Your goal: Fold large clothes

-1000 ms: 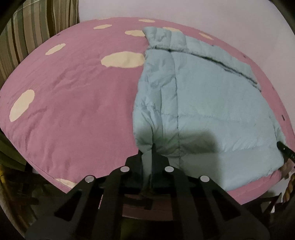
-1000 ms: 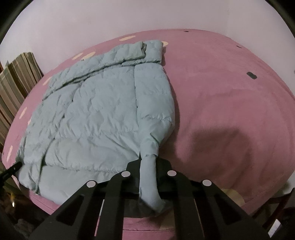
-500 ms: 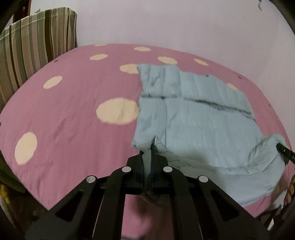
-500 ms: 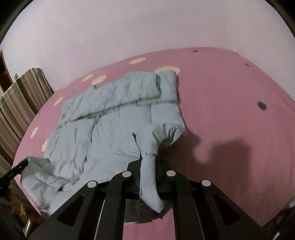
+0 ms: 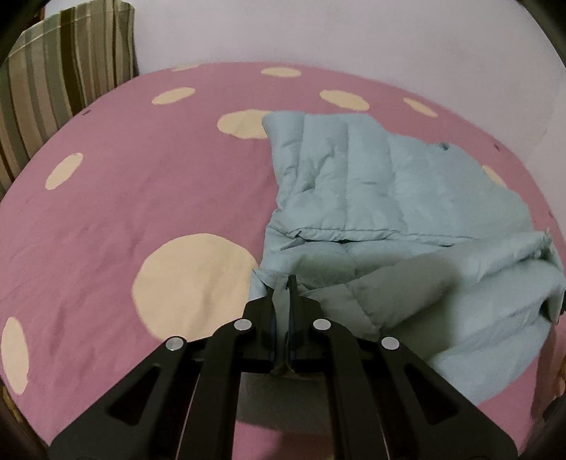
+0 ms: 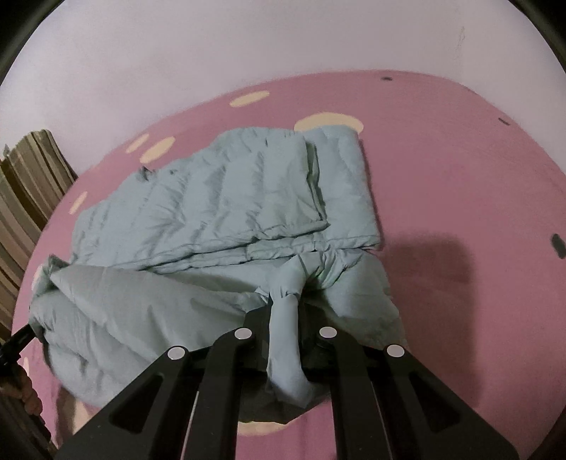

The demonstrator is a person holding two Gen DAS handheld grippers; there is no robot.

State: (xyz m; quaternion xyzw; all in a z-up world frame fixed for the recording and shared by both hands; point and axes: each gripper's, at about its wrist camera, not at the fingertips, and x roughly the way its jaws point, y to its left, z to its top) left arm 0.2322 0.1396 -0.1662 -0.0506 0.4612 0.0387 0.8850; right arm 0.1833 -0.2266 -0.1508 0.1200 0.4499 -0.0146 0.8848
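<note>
A pale blue quilted down jacket (image 5: 371, 184) lies on a pink bedspread with cream dots (image 5: 123, 198). Its near hem is lifted and doubled over toward the far part. My left gripper (image 5: 282, 283) is shut on the jacket's near-left corner. My right gripper (image 6: 284, 300) is shut on the near-right corner, and a bunched strip of the jacket's fabric (image 6: 286, 339) hangs between its fingers. In the right wrist view the jacket (image 6: 230, 198) fills the middle, with the raised fold at lower left.
A striped cushion or chair back (image 5: 60, 70) stands at the bed's far left, also in the right wrist view (image 6: 24, 198). A plain pale wall (image 5: 318, 32) is behind the bed. The left gripper's tip (image 6: 17, 336) shows at the left edge.
Both grippers have lifted the jacket's near hem and carried it forward over the jacket. The flat jacket is now partly folded, and the cameras sit farther over the bed.
</note>
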